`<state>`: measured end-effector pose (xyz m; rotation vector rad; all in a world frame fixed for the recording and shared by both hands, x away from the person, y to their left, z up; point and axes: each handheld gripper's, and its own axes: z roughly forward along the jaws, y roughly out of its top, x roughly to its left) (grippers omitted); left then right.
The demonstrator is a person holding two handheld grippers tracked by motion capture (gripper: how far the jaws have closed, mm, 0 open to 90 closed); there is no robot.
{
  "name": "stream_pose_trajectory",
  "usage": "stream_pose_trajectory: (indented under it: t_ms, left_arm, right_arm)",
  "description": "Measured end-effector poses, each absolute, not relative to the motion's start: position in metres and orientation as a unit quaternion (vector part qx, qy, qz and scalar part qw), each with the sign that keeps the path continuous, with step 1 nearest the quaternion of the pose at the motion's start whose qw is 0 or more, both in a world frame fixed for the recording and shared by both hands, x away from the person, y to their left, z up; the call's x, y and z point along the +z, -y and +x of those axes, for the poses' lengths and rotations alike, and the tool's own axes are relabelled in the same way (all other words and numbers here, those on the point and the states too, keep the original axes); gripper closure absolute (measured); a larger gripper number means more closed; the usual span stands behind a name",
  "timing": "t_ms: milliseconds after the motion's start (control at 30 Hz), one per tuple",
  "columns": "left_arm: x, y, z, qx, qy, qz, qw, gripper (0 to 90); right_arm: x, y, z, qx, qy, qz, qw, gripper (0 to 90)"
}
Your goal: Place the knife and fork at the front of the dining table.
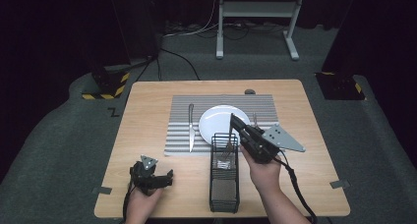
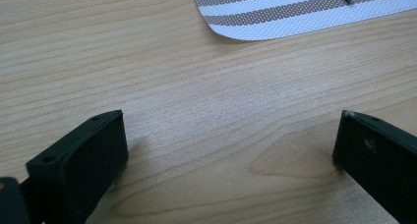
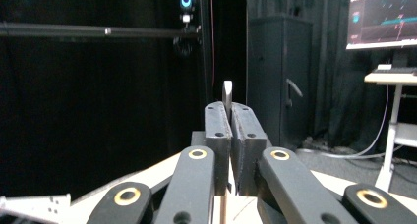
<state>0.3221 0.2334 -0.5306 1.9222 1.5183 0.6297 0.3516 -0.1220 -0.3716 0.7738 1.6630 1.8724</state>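
Observation:
My right gripper (image 1: 235,122) is shut on the handle of a metal fork (image 1: 228,145). The fork hangs tines down over the far end of a black wire basket (image 1: 224,184). In the right gripper view the jaws (image 3: 228,111) are pressed together, tilted upward, and the fork's handle end (image 3: 227,92) pokes out above them. My left gripper (image 1: 158,177) rests low near the table's front left, open. In the left gripper view its jaws (image 2: 231,135) stand wide apart over bare wood with nothing between them.
A striped placemat (image 1: 179,140) lies mid-table with a white plate (image 1: 219,118), a knife (image 1: 191,128) to the plate's left and a second fork (image 1: 254,119) to its right. More cutlery lies in the basket. A small dark object (image 1: 250,92) sits at the far edge.

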Motion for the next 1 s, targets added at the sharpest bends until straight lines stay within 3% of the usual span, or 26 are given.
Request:
stream_pose_trajectory:
  t_ms: [300, 533, 733, 1000]
  left_arm:
    - [-0.531, -0.233, 0.322, 0.237, -0.572, 0.725, 0.301, 0.1]
    - [-0.531, -0.233, 0.322, 0.237, -0.572, 0.725, 0.301, 0.1]
    - [-0.531, -0.233, 0.322, 0.238, -0.573, 0.724, 0.301, 0.1]
    - [-0.531, -0.233, 0.322, 0.238, -0.573, 0.724, 0.302, 0.2]
  right_arm:
    - [-0.339, 0.145, 0.345, 0.717, -0.577, 0.286, 0.267, 87.2]
    - [-0.324, 0.173, 0.338, 0.715, -0.559, 0.292, 0.302, 87.2]
    - [-0.334, 0.195, 0.338, 0.691, -0.562, 0.311, 0.332, 87.2]
    - [-0.375, 0.233, 0.346, 0.641, -0.573, 0.357, 0.365, 87.2]
